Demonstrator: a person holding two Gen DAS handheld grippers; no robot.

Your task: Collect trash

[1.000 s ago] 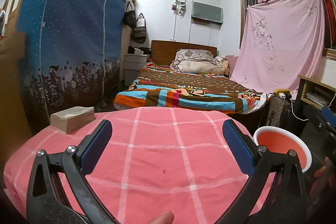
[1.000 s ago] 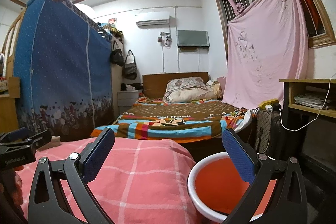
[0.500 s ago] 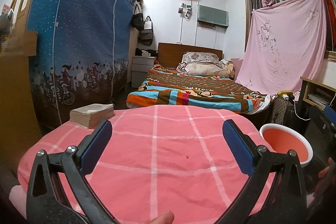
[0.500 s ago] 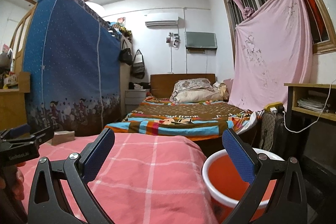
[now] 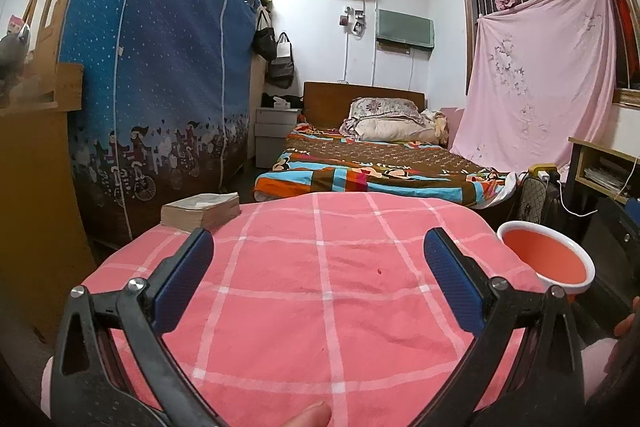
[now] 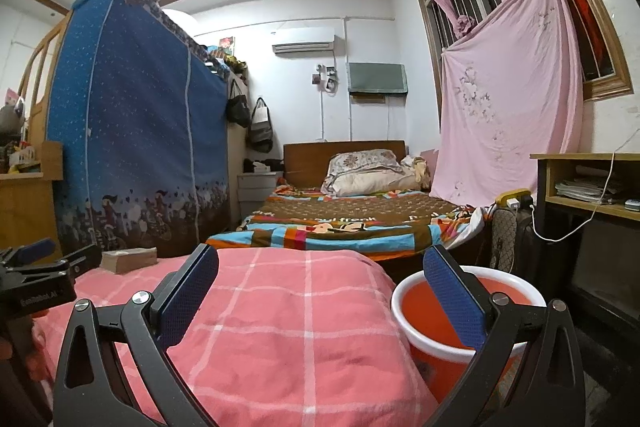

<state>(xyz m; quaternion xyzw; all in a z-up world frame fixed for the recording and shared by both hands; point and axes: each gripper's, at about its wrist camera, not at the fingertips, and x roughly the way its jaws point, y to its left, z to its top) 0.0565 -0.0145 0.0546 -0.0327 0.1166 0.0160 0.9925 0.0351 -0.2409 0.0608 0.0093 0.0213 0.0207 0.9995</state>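
Note:
A red bucket with a white rim [image 5: 546, 261] stands on the floor at the right of a table covered with a pink checked cloth [image 5: 320, 291]. It also shows in the right wrist view [image 6: 468, 323], close under my right gripper. My left gripper [image 5: 318, 263] is open and empty above the cloth. My right gripper [image 6: 320, 287] is open and empty, its right finger over the bucket's mouth. A tiny red speck [image 5: 378, 271] lies on the cloth. I see no other trash on the cloth.
A brown paper stack [image 5: 200, 211] lies at the table's far left corner. A blue fabric wardrobe [image 5: 160, 107] stands left, a bed [image 5: 380, 171] behind the table, a desk with cables [image 6: 588, 195] right. My left gripper shows at the right wrist view's left edge [image 6: 36, 267].
Both views have swung a little to the left and risen slightly. The bucket has shifted right in both views. Both grippers stay open and empty.

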